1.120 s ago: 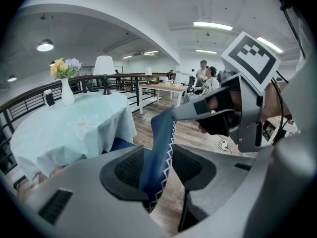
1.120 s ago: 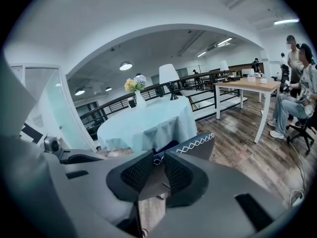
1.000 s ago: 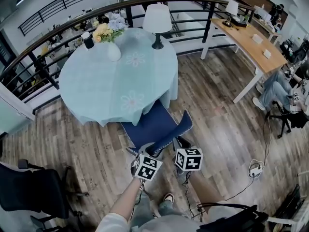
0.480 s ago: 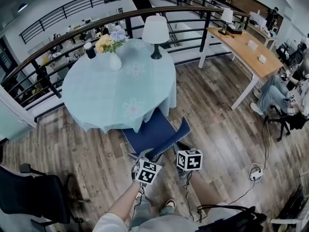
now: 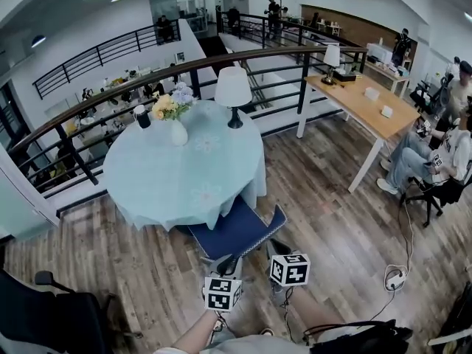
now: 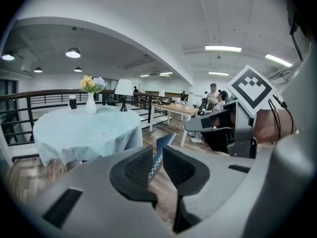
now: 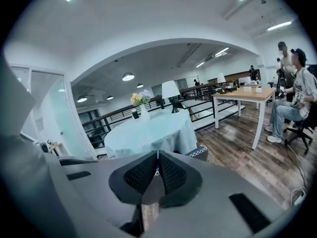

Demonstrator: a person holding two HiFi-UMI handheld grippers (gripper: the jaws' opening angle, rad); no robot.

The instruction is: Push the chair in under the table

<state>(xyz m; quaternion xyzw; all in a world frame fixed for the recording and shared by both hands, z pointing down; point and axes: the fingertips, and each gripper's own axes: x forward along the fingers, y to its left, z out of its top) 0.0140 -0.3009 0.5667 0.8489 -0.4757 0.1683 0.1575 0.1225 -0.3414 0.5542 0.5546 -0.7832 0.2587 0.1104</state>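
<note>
A blue chair [image 5: 237, 231] stands at the near edge of the round table with the pale blue cloth [image 5: 169, 183], its seat partly under the cloth. Both grippers hover just behind the chair's back. My left gripper [image 5: 227, 270] has just been closing. In the left gripper view it [image 6: 157, 165] keeps a narrow gap. The chair's back [image 6: 163, 145] shows through that gap, and the pads press on nothing. My right gripper [image 5: 279, 251] is shut with its pads [image 7: 171, 171] meeting. Past them lie the chair's corner [image 7: 198, 152] and the table [image 7: 148, 130].
A white lamp [image 5: 233, 91], a vase of flowers [image 5: 177, 124] and a black cup [image 5: 142, 116] stand on the table. A railing [image 5: 74, 150] runs behind it. A wooden desk [image 5: 361, 98] and seated people [image 5: 435, 161] are at right. A black office chair [image 5: 44, 316] is at lower left, and cables [image 5: 396, 277] lie on the floor.
Both grippers have risen and drawn back a little from the chair's back. The left jaws have narrowed from wide open. The head view has tilted up.
</note>
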